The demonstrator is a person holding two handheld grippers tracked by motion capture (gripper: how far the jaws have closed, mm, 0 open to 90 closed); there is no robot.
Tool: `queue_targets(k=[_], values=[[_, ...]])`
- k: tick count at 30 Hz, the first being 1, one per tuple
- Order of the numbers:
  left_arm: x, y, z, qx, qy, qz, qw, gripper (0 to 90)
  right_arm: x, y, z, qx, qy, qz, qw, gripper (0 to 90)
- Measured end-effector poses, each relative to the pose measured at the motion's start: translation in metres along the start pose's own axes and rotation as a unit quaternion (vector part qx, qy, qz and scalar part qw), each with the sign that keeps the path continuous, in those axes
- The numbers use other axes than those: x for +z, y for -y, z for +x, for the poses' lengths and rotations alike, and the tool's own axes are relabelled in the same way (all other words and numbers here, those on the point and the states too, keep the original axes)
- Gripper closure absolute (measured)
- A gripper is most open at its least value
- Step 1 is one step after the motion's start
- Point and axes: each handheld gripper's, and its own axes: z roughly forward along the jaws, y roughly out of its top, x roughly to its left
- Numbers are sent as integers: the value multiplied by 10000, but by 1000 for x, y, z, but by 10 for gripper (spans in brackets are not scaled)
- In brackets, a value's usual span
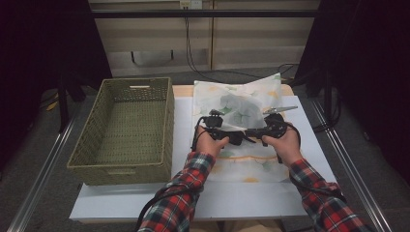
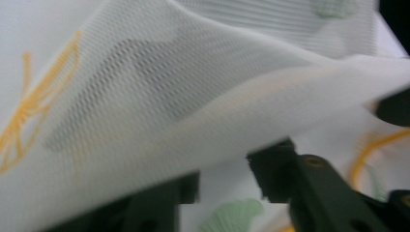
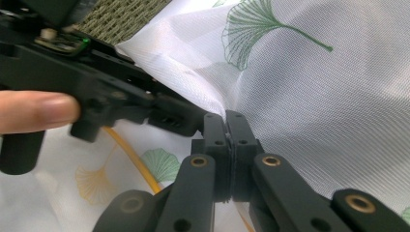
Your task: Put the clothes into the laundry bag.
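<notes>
- We are looking down on a white table (image 1: 145, 203) standing on a grey floor (image 1: 38, 193).
- Metal rails (image 1: 43, 169) are running along both sides of it.
- A pale panelled wall (image 1: 241, 43) is facing us, with black cables (image 1: 191, 53) hanging down it.
- Dark curtains (image 1: 43, 43) are flanking the scene.

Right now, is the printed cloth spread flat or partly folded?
Partly folded: the cloth has its near edge lifted and doubled back, pinched by the right gripper.
</notes>
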Motion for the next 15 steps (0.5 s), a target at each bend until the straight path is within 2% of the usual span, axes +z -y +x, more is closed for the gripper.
queue_targets(k=[1, 3, 4, 5, 6, 8, 9, 12, 15], values=[[-2, 1, -1, 47, -68, 21, 10000, 580, 0, 0, 0, -5, 4, 10, 10000, 896], [-6, 3, -2, 22, 22, 25, 10000, 517, -1, 1, 0, -23, 10, 14, 10000, 896], [-9, 4, -3, 104, 6, 71, 9999, 463, -2, 1, 1, -40, 14, 21, 10000, 896], [-10, 5, -4, 174, -70, 64, 9998, 463, -2, 1, 1, -40, 14, 21, 10000, 896], [-13, 5, -4, 275, -54, 148, 9995, 437, -2, 1, 1, -43, 4, 24, 10000, 896], [-17, 8, -6, 372, -94, 123, 9992, 395, -3, 2, 1, -61, 4, 31, 10000, 896], [-19, 9, -7, 381, -120, 121, 9991, 358, -4, 2, 2, -63, -3, 38, 10000, 896], [-25, 12, -8, 485, -132, 152, 9986, 319, -4, 4, 2, -67, -1, 70, 10000, 896], [-29, 15, -8, 588, -156, 222, 9979, 306, -3, 5, 2, -65, 14, 90, 9999, 895]])
